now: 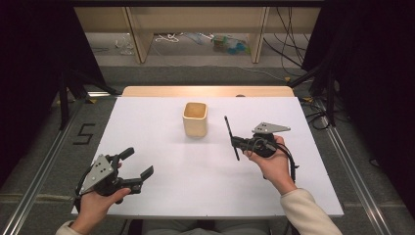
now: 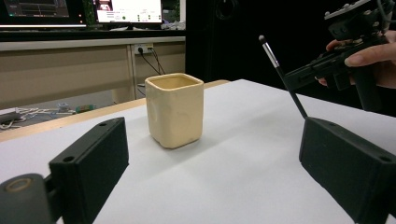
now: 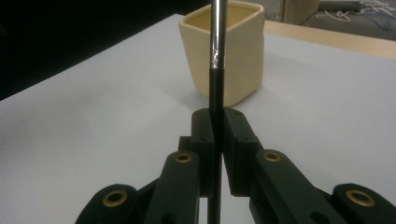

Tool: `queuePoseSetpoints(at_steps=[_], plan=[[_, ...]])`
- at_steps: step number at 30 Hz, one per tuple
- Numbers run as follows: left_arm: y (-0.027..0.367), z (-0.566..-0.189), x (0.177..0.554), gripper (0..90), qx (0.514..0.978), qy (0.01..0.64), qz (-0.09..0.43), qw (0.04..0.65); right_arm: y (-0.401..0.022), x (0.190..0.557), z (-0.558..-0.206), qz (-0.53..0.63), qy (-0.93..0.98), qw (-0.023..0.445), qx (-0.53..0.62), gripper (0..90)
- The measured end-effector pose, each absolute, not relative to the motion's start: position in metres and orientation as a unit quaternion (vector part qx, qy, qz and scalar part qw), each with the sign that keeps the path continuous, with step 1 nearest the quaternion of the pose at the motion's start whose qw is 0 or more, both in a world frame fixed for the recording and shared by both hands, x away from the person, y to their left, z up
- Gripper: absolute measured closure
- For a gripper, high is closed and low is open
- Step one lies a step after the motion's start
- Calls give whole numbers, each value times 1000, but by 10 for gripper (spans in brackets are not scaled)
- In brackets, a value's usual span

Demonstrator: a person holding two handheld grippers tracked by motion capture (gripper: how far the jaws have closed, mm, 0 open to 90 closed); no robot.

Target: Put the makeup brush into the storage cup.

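Clamping the thin black brush (image 1: 231, 137) in your right gripper (image 1: 235, 142), left gripper (image 1: 137, 166) gaping empty near the table's (image 1: 161, 196) front-left corner, you've yet to drop it into the cream pot (image 1: 195, 119)

Grey carpeted floor (image 1: 205, 73) surrounds the white-topped desk (image 1: 161, 122); black curtains (image 1: 29, 49) flank pale wooden shelving (image 1: 142, 34) with loose cables (image 1: 288, 44).

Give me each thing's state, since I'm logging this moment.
Cup: upright on the table, open top, inside hidden.
Brush: clamped, tilted, off the table.
Right gripper: shut on the brush.
Left gripper: open, holding nothing.
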State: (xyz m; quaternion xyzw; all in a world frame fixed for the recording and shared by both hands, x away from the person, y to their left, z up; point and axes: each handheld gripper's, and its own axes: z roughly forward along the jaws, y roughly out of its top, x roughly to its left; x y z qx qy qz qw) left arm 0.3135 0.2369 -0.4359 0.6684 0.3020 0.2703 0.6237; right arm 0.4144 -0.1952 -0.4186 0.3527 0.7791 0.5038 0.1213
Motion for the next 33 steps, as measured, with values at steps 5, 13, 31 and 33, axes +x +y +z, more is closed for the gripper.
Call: queuePoseSetpoints(at_steps=[5, 13, 31, 33], plan=[[237, -436, 314, 78, 668, 301, 271, 624, -195, 412, -418, 527, 769, 125, 339, 841], [237, -436, 314, 78, 667, 303, 269, 625, -192, 409, -418, 544, 762, 140, 323, 841], [237, -436, 314, 78, 667, 303, 268, 625, -185, 406, -419, 570, 751, 150, 296, 841], [237, -436, 314, 78, 667, 303, 268, 626, -184, 405, -419, 575, 748, 148, 297, 841]])
